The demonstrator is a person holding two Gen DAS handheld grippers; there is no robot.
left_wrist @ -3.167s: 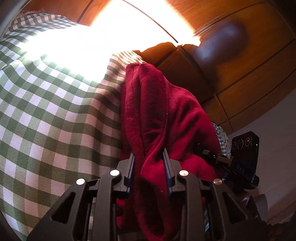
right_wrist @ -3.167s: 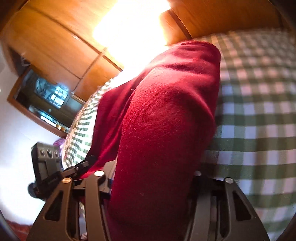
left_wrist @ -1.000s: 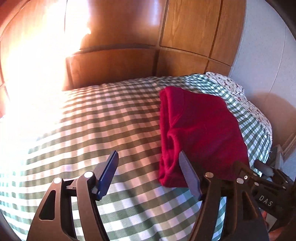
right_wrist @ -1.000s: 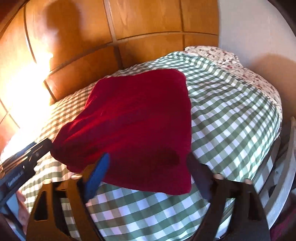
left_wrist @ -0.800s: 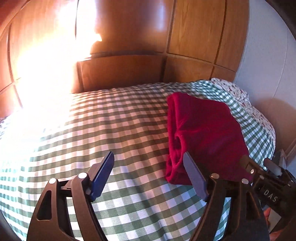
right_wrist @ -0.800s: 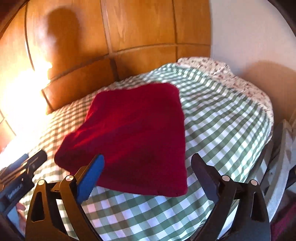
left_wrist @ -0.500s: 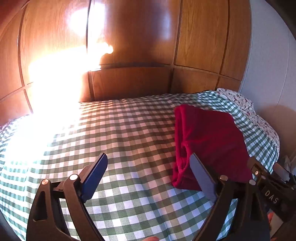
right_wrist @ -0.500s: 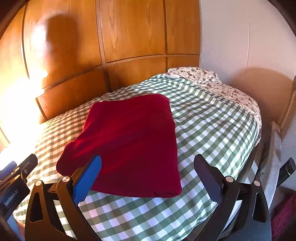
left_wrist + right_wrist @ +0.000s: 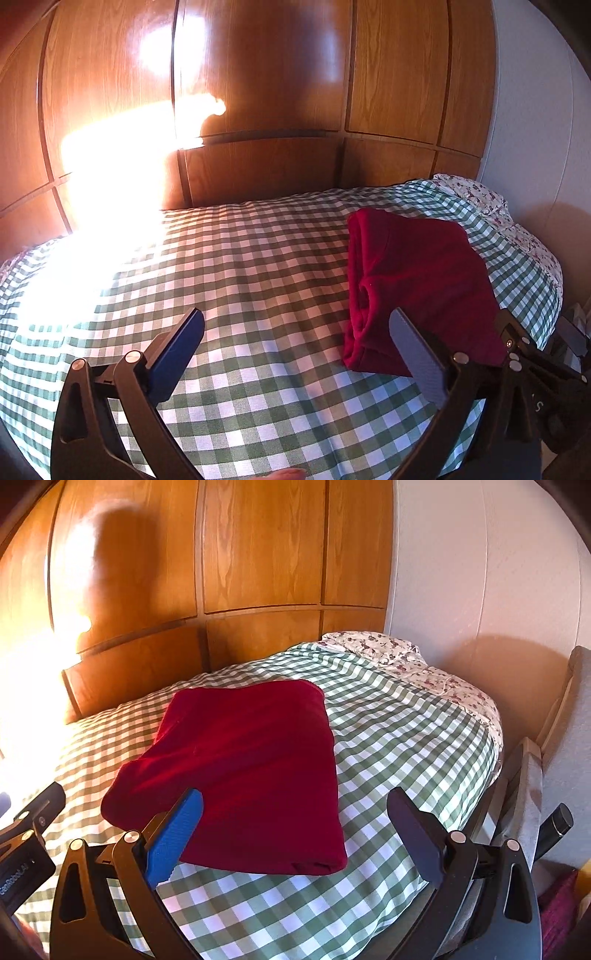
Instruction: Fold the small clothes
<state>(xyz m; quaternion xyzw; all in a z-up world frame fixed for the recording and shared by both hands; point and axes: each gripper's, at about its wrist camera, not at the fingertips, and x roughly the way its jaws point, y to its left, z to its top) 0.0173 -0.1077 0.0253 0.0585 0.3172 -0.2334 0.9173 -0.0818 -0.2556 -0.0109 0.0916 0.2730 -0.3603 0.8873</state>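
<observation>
Both grippers stand empty with their jaws spread wide. Low in the left wrist view, the left gripper (image 9: 295, 350) has just been opening, and nothing lies between its jaws but checked cloth; the near corner of the red garment (image 9: 417, 280) sits just behind its right finger, apart from it. The right gripper (image 9: 295, 830) occupies the bottom of the right wrist view, its jaws likewise having just opened, with the garment's near edge showing in the gap beyond them, untouched.

Outward from the tools, the red garment (image 9: 243, 771) lies folded into a thick, roughly square pad on the green checked bedspread (image 9: 399, 738), centre left in the right wrist view and centre right in the left. Its left side shows loose rolled layers rather than a crisp edge. A floral pillow (image 9: 373, 646) sits at the upper right, wooden panels (image 9: 258, 554) fill the top, and sun glare whitens the left of both views.

The fold looks finished, so the risks are small. A finger sweeping sideways could catch that rolled edge and pull the layers open. The soft bedding may also let the bundle slump if pressed nearby.
</observation>
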